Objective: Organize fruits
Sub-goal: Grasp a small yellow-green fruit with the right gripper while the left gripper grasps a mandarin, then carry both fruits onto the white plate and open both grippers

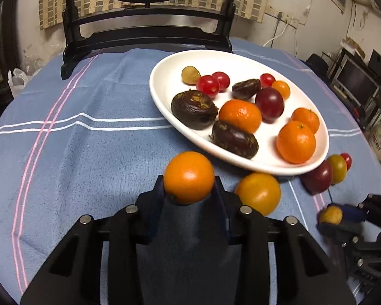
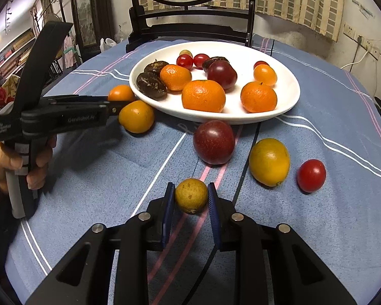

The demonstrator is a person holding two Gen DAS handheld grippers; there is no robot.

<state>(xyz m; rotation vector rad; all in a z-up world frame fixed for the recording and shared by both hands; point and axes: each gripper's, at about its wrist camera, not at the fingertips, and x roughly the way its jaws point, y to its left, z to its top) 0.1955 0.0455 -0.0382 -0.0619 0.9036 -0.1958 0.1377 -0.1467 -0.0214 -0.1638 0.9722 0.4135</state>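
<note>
Blue striped cloth (image 2: 317, 117) covers the surface, dark wooden chair (image 1: 144, 38) at the far edge, cluttered room behind.

White plate (image 2: 287, 101) is mostly loaded: three mandarins, three dark brown fruits, a purple plum, cherry tomatoes, a small orange tomato and one tan fruit at the back.

Left gripper (image 1: 189, 188): fingers pinching an orange fruit (image 1: 188, 177), held just short of the plate's near rim. Whether it's lifted or sitting on the cloth, can't tell.

Right gripper (image 2: 191, 198): fingers either side of a small tan-yellow fruit (image 2: 191, 195), pinching it or about to; right pad looks in contact, thin gap possible on the left.

Loose on the cloth:
- yellow-orange fruit (image 2: 136, 116), just beside the plate rim, next to the left gripper
- purple plum (image 2: 213, 142), near the rim
- yellow oval fruit (image 2: 269, 162), beside that plum
- red cherry tomato (image 2: 311, 175), furthest out

My estimate: well past halfway. Two fruits in hand, four to collect, all within easy reach of the plate.
</note>
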